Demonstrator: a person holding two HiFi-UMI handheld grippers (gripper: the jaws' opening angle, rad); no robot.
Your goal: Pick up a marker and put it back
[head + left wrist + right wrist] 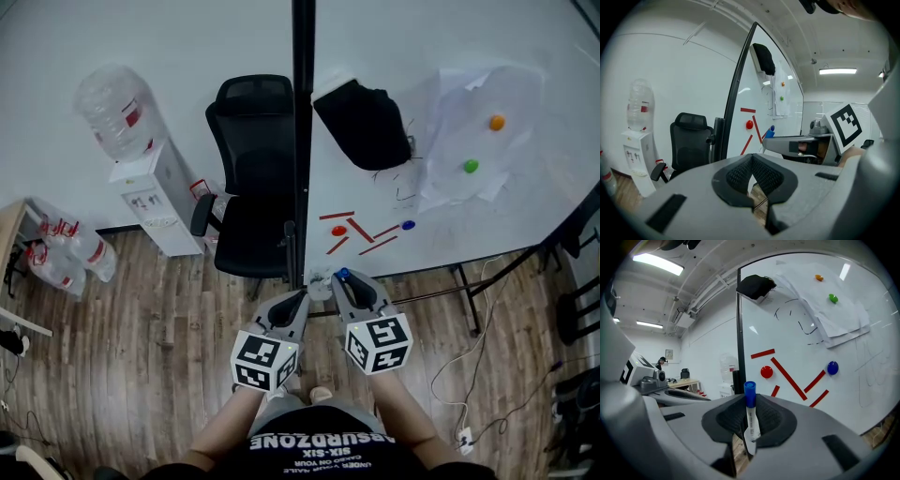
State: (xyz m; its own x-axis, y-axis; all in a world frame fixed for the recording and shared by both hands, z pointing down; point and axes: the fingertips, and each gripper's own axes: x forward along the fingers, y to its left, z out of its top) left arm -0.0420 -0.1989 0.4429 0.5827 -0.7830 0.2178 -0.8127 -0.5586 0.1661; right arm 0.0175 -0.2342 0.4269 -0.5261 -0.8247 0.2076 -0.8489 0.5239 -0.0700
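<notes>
A marker (750, 420) with a white body and a blue cap stands upright between my right gripper's (749, 427) pads, which are shut on its body. In the head view its blue cap (343, 274) pokes out past the right gripper (339, 281), close in front of the whiteboard (525, 211). Beside it on the left, my left gripper (301, 296) is level with it. The left gripper's (752, 174) pads meet at their tips with nothing between them. The left gripper view also shows the marker's cap (770, 132) off to the right.
The whiteboard carries red strips (359, 230), a red magnet (766, 372), a blue magnet (832, 367), green (471, 166) and orange (497, 122) magnets on paper sheets, and a black cloth (364, 122). A black office chair (251, 178) and a water dispenser (150, 187) stand to the left.
</notes>
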